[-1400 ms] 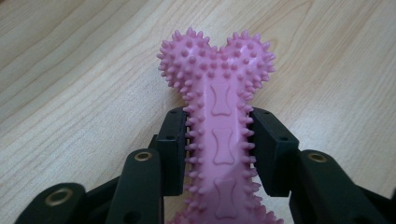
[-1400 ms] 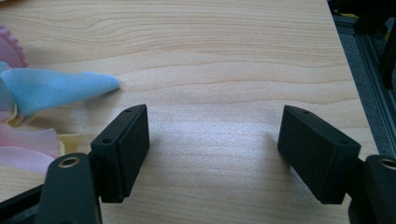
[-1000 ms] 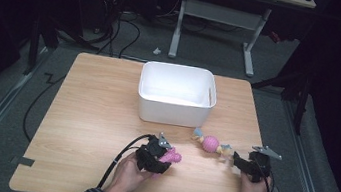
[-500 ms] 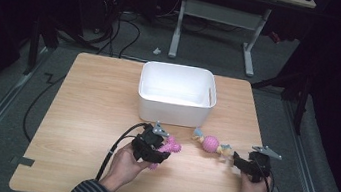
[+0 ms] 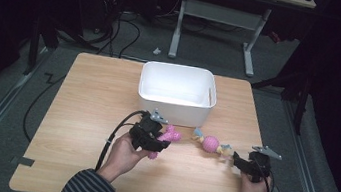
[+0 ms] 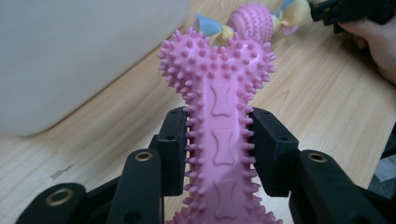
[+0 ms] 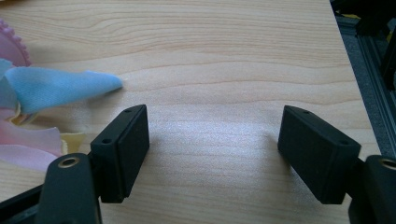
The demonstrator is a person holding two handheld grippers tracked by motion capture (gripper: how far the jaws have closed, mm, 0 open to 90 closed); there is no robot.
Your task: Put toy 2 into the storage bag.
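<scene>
High view: left claw (image 5: 165, 138) clamped on pink bone (image 5: 169, 136), just in front of the bin (image 5: 175, 111), near the table's (image 5: 80, 113) front edge; not binned yet. Left gripper view: pads (image 6: 173, 149) pinch bone's shaft. Right gripper view: right claw (image 7: 212, 149) apart, empty, beside rope toy (image 7: 51, 86).

The high view looks forward and down over the whole counter (image 5: 80, 113). Each gripper view rides close along its own jaws (near counter level); both share the pink ball toy (image 6: 254, 18).
</scene>
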